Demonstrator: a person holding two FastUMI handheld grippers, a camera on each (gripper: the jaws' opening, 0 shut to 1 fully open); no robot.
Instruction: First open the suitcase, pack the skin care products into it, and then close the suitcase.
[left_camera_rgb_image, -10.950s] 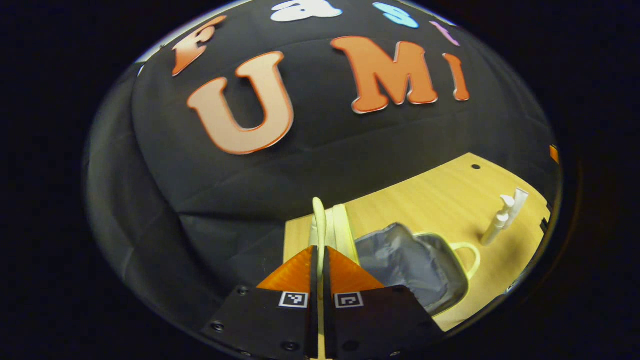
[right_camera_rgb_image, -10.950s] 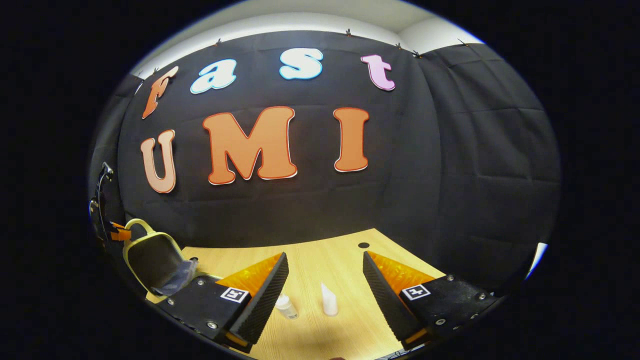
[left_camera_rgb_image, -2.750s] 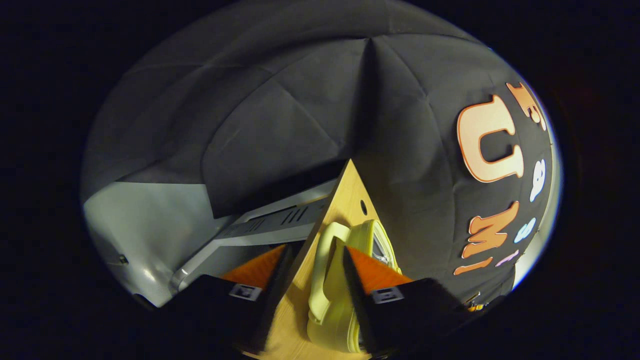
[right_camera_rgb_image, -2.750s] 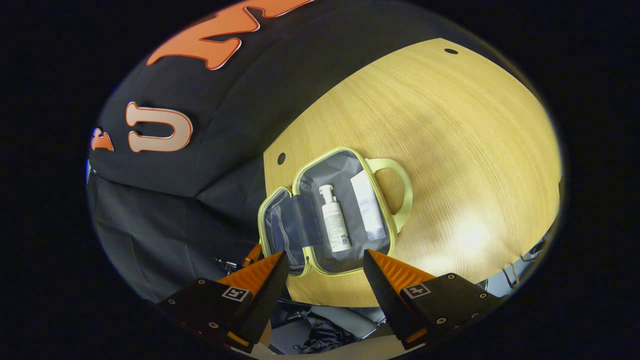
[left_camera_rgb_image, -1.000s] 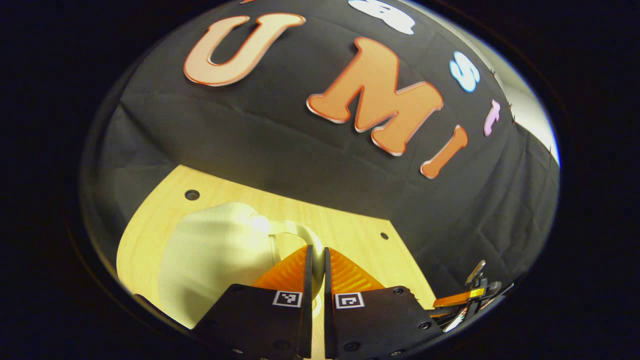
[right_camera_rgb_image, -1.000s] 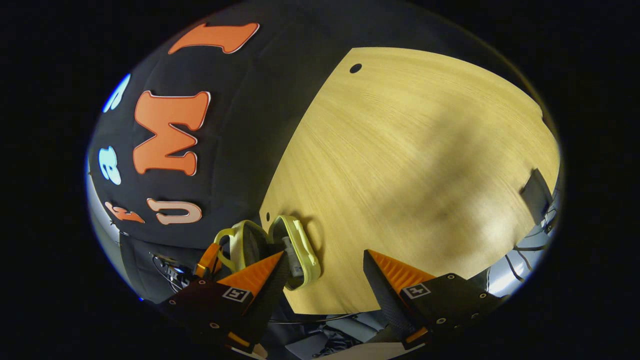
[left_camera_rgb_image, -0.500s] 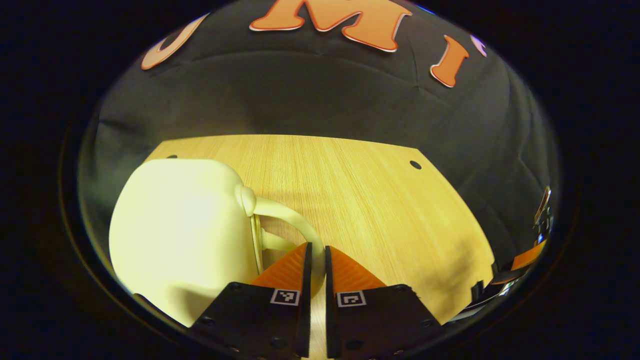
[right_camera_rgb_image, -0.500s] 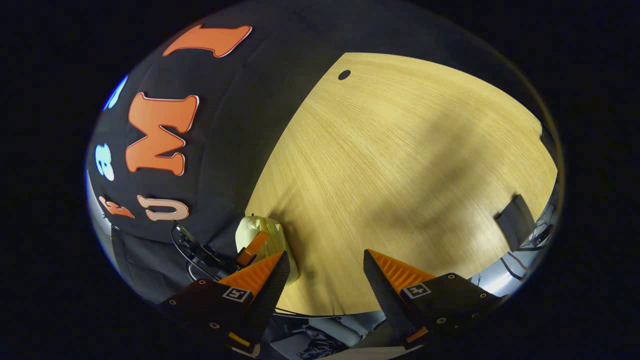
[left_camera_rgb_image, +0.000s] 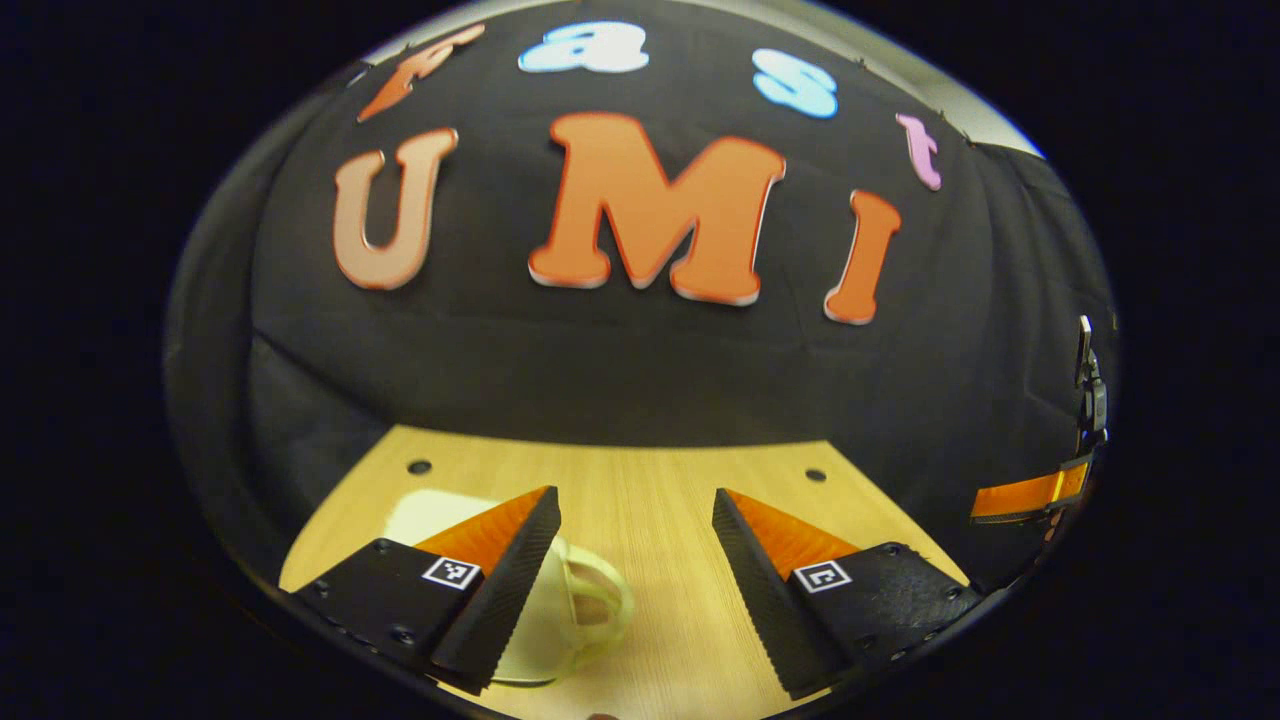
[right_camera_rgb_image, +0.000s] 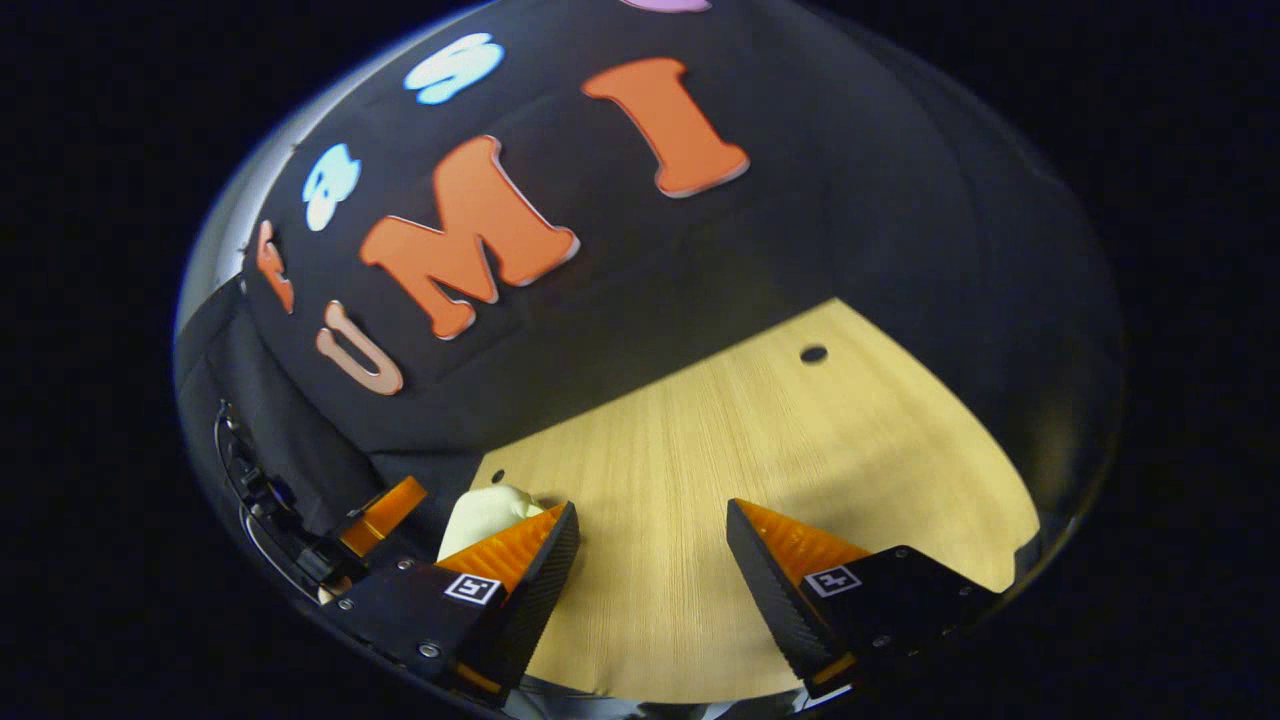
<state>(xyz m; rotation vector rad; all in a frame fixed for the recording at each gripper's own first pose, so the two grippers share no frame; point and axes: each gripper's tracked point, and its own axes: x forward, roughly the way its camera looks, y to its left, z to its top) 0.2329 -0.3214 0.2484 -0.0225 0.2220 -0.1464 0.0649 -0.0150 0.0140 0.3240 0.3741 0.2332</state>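
Both the left gripper (left_camera_rgb_image: 636, 520) and right gripper (right_camera_rgb_image: 652, 530) are hanging wide open, holding nothing, the closed suitcase (left_camera_rgb_image: 575, 610) lying near the table's (left_camera_rgb_image: 660, 500) left edge.

You see the suitcase (left_camera_rgb_image: 440, 515) as a small, pale yellow-green case with rounded corners and a smooth shell. It lies flat on the desk (left_camera_rgb_image: 650, 500) near the desk's left back corner, and its 2 halves are closed on each other. Its 2 loop handles (left_camera_rgb_image: 590, 600) lie one on the other at the side that faces the middle of the desk, and they rest on the wood. In the left gripper view, part of the shell is hidden from you behind a finger. In the right gripper view you see the suitcase (right_camera_rgb_image: 485, 515) again as a pale, rounded shape at the far left edge of the desk (right_camera_rgb_image: 780, 450).
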